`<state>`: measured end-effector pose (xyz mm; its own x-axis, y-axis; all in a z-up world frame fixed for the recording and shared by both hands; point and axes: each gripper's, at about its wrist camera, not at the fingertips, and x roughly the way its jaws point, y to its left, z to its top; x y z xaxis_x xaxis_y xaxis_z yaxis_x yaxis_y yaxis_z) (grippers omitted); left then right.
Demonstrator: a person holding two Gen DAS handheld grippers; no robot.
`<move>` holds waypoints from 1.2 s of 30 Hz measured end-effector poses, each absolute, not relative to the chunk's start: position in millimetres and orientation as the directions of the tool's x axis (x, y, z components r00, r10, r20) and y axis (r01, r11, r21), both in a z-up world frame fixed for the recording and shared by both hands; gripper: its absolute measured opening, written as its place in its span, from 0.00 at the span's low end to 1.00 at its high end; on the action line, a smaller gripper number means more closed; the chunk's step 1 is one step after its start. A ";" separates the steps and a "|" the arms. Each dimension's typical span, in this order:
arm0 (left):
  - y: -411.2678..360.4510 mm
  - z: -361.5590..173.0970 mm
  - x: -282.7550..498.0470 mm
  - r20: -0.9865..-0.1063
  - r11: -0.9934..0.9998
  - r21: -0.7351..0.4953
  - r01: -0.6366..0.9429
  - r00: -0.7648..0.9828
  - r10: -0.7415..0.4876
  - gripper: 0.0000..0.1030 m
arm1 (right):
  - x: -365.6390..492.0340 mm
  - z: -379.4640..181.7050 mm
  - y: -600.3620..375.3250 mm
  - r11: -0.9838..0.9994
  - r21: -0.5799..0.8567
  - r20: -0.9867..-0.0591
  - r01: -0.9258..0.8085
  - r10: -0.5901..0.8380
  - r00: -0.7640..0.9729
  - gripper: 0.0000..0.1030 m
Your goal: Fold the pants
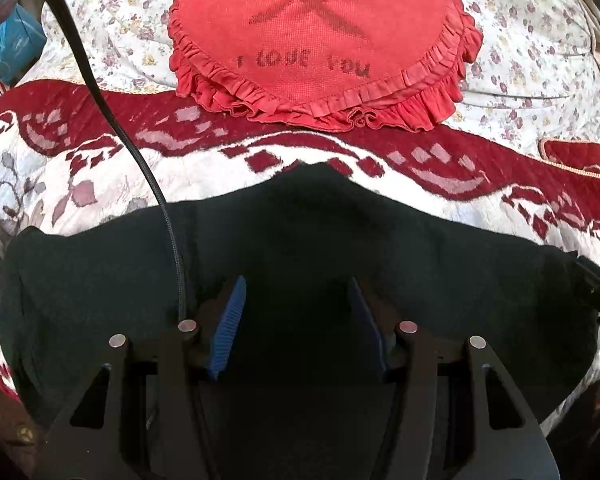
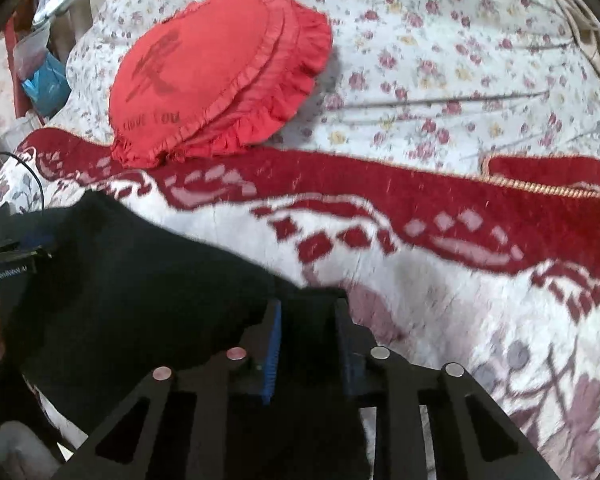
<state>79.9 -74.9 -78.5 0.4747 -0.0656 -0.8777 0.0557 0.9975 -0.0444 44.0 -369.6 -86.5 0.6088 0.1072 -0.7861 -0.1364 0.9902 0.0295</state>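
1. Bed, red-and-white blanket (image 1: pixel 100 216) underfoot, red cushion (image 1: pixel 316 40) at 12 o'clock.
2. Black pants (image 1: pixel 300 232) at 6 o'clock, bunched, folds lost in darkness.
3. Left gripper (image 1: pixel 298 300) spread wide above cloth; grip impossible to tell.
4. Right gripper (image 2: pixel 306 312) part open astride the pants' edge; closure unclear.
5. Best pinching both edges level, lifting evenly.

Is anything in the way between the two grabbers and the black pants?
Nothing visible is. The left gripper and right gripper are both right over the black pants. The red cushion lies farther back.
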 end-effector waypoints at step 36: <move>-136.8 -60.6 67.2 -0.856 0.940 -0.227 0.255 0.407 -0.318 0.69 | -42.8 -95.7 -380.2 0.947 0.321 -0.806 -0.004 0.275 0.524 0.50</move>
<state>67.2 -136.8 -60.6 0.4073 -0.3177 -0.8563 0.2549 0.9398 -0.2275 -42.8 -380.2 -95.7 0.5241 0.2751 -0.8060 -0.0037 0.9471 0.3208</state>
